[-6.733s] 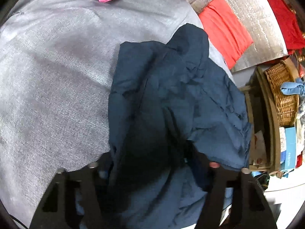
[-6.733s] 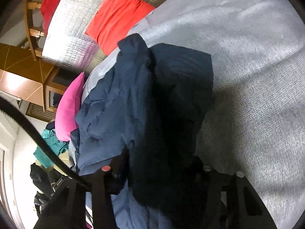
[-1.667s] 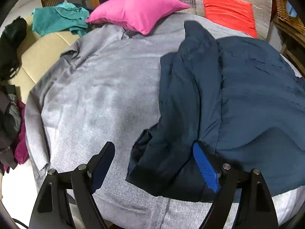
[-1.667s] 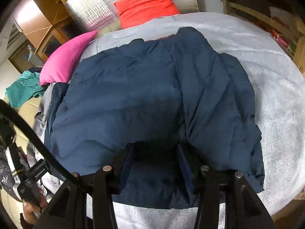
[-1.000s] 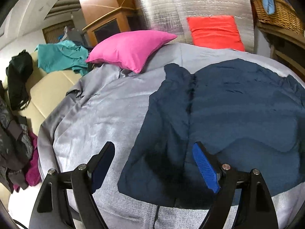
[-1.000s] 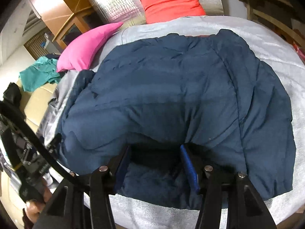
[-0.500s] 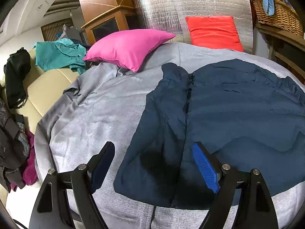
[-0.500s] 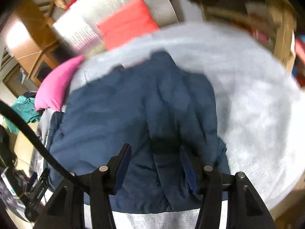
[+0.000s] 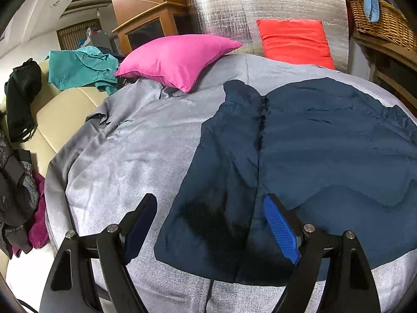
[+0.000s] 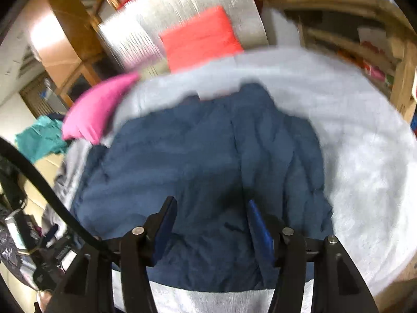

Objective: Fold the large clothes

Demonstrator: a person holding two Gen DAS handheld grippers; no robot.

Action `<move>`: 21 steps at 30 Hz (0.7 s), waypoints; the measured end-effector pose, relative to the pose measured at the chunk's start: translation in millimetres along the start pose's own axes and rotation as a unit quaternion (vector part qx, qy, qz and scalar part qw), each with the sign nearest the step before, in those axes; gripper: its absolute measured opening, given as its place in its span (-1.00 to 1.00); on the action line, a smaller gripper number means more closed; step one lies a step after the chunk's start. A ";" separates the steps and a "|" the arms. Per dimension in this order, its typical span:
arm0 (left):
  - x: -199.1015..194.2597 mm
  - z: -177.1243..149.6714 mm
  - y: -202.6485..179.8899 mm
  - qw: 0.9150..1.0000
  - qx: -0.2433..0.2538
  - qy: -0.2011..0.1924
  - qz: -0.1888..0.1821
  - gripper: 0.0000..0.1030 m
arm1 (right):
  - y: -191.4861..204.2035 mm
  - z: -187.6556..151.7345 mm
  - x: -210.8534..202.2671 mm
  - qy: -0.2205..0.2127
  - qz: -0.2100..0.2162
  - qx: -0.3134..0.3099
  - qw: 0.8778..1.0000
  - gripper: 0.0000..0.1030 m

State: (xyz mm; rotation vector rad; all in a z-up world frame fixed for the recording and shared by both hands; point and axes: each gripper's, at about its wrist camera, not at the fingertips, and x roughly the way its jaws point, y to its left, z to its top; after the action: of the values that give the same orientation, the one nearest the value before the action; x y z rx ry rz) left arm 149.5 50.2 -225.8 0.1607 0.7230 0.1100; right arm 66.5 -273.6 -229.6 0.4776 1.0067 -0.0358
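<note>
A large navy blue jacket (image 9: pixel 325 143) lies spread flat on a grey bed cover (image 9: pixel 135 156), one side panel folded along a seam. My left gripper (image 9: pixel 209 200) hovers open over the jacket's near left corner, its blue pads clear of the cloth. In the blurred right wrist view the jacket (image 10: pixel 208 151) fills the middle. My right gripper (image 10: pixel 211 203) hangs above the jacket's near edge, its jaws opening. The cloth shows in the gap between them but the pads do not press on it.
A pink pillow (image 9: pixel 179 57) and a red pillow (image 9: pixel 294 41) lie at the bed's far end against a silver padded board. A teal garment (image 9: pixel 80 67) and dark clothes rest on a beige sofa (image 9: pixel 57 107) at left. A wicker basket (image 9: pixel 378 18) stands on wooden shelving at right.
The right gripper has swung sideways along the jacket's near edge and risen a little, its jaws slightly wider; the bunched hem is no longer between them. The left gripper has stayed put.
</note>
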 end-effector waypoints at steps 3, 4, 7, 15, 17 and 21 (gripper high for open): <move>-0.6 -0.7 -0.4 1.000 0.002 -0.001 -0.001 0.65 | -0.1 -2.8 17.9 0.034 -0.021 0.008 0.999 0.19; -0.4 -0.9 -0.5 1.000 0.003 -0.001 0.000 0.65 | 1.8 -2.8 17.3 0.032 -0.023 0.004 0.999 0.21; 0.0 -1.0 1.3 1.000 0.003 0.000 -0.001 0.65 | 5.5 -2.7 12.4 0.021 -0.016 0.011 1.000 0.25; 0.1 -0.7 2.1 1.000 0.001 0.002 -0.002 0.65 | 33.6 -7.1 -9.5 -0.020 0.069 -0.048 0.996 0.24; 0.2 -1.1 1.0 1.000 0.004 0.002 0.000 0.65 | 39.9 -11.7 8.3 0.019 0.061 -0.053 0.997 0.24; 1.5 -1.9 -1.8 1.000 0.011 0.004 0.002 0.65 | 50.3 -17.2 28.2 0.044 0.015 -0.076 0.996 0.25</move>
State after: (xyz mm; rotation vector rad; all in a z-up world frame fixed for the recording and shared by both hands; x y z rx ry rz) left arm 149.5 48.9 -228.5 0.1827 0.7312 0.1070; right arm 80.3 -216.3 -241.7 0.3576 1.0791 0.0882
